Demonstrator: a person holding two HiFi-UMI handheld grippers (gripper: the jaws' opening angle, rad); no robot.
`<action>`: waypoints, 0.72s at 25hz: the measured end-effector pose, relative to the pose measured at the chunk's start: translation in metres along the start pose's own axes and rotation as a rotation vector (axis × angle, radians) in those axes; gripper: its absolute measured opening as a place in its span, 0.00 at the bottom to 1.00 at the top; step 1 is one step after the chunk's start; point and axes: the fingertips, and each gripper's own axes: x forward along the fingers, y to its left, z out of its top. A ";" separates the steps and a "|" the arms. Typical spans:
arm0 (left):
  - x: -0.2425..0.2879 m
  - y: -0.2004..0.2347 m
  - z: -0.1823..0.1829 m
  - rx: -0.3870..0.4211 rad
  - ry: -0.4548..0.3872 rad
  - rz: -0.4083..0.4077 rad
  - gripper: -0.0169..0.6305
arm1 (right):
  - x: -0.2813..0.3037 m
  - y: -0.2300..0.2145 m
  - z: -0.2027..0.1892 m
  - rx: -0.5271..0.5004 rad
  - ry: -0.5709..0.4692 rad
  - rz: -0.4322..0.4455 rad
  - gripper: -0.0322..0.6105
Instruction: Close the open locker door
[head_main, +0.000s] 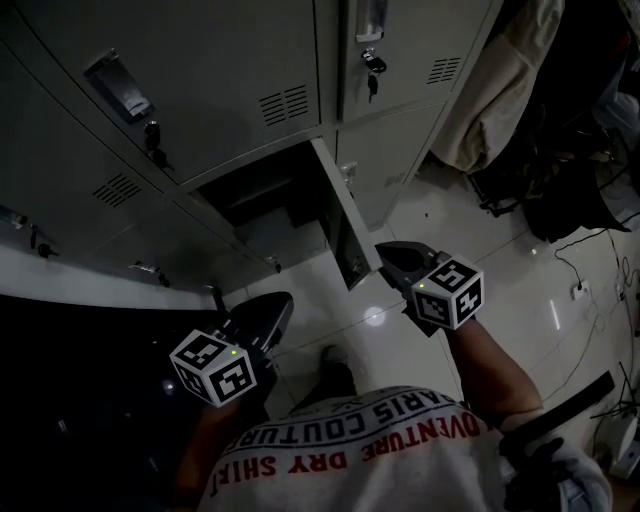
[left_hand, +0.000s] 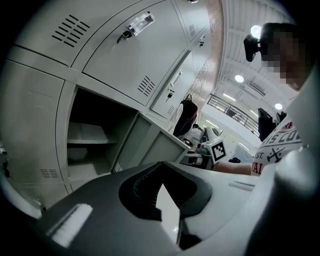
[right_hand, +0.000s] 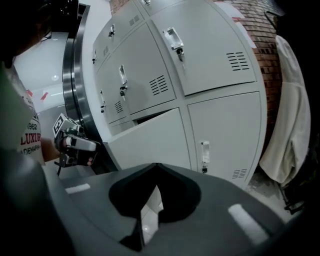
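Observation:
The open locker door (head_main: 345, 225) belongs to a bottom-row compartment (head_main: 265, 205) and juts out toward me. In the left gripper view the door (left_hand: 159, 143) stands right of the shelved opening (left_hand: 92, 142). My right gripper (head_main: 387, 252) is shut and empty, with its tips right by the door's outer face (right_hand: 150, 140); whether they touch it I cannot tell. My left gripper (head_main: 281, 303) is shut and empty, low above the floor in front of the opening. The jaw tips meet in both gripper views, left gripper (left_hand: 161, 164) and right gripper (right_hand: 156, 165).
Closed grey lockers with keys in their locks (head_main: 371, 62) surround the opening. A pale cloth (head_main: 505, 75) hangs at the right, with dark bags (head_main: 570, 180) and floor cables (head_main: 590, 275) beyond. My shoe (head_main: 335, 372) is on the glossy tiles.

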 end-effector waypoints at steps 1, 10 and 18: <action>-0.002 0.004 0.000 -0.003 -0.001 0.003 0.03 | 0.007 0.008 -0.001 0.000 0.008 0.020 0.05; -0.028 0.037 -0.001 -0.018 -0.027 0.053 0.03 | 0.070 0.053 0.017 -0.039 0.016 0.163 0.05; -0.042 0.066 0.007 -0.024 -0.054 0.088 0.03 | 0.134 0.067 0.040 -0.055 0.022 0.192 0.05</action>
